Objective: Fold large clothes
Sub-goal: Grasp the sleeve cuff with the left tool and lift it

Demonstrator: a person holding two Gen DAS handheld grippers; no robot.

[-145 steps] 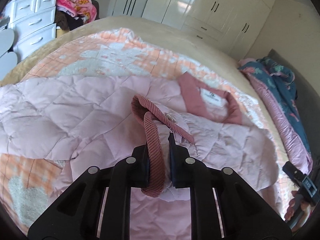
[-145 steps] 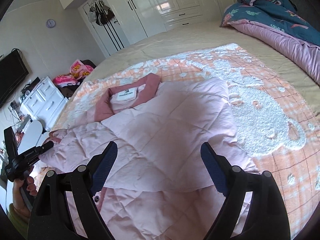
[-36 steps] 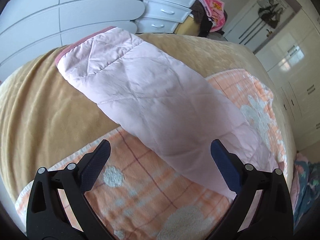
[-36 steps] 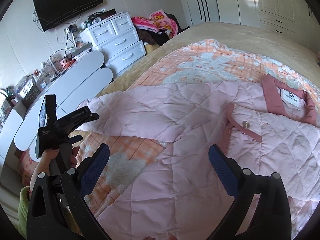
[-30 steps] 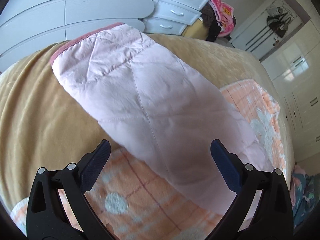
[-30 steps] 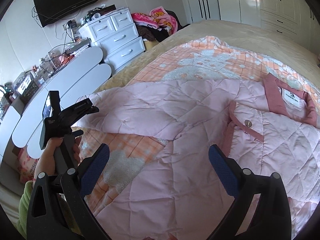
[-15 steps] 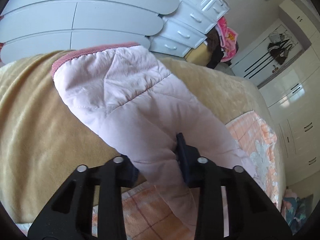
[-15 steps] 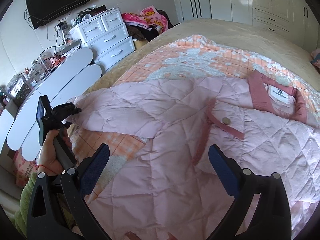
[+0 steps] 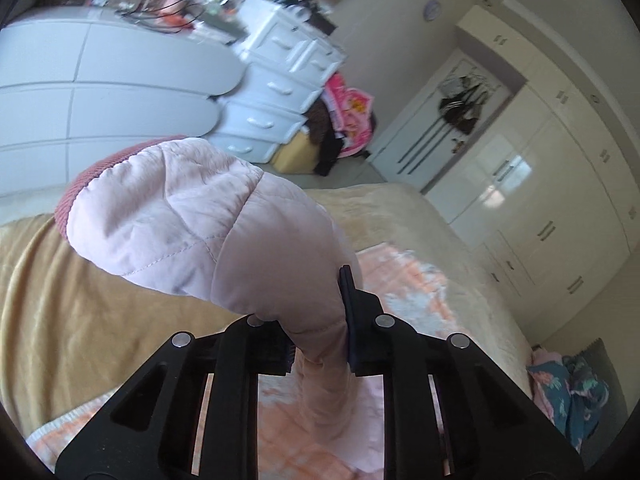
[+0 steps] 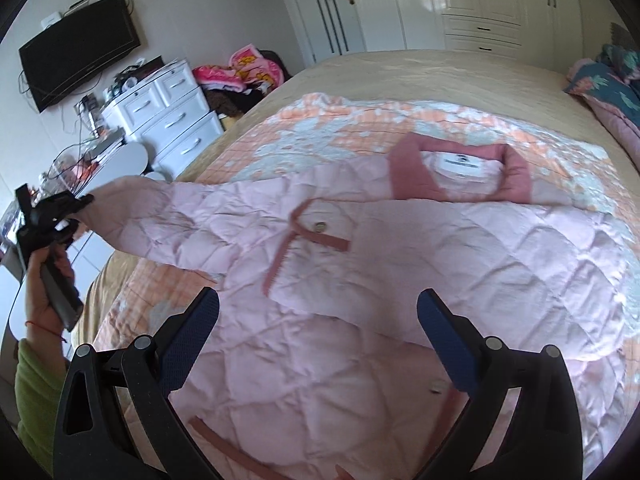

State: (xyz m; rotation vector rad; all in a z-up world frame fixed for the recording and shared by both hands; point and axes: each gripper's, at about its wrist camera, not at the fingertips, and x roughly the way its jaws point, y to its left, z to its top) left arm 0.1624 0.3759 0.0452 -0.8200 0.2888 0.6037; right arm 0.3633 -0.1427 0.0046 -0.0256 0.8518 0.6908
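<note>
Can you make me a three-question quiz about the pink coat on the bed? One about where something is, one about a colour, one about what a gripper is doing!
1. Where does the quilted pale pink coat lie?
A. on the white drawer chest
B. on the bed's orange-and-white checked blanket
C. on the floor

2. What colour is the coat's collar?
A. dusty rose pink
B. green
C. black

3. What is the left gripper doing?
A. hanging open with nothing in it
B. holding a phone
C. pinching the coat's sleeve

Answers:
1 B, the blanket shows all round the coat.
2 A, the collar is a darker rose than the coat's body.
3 C, the sleeve is squeezed between its jaws, while the right gripper stands open above the coat.
</note>
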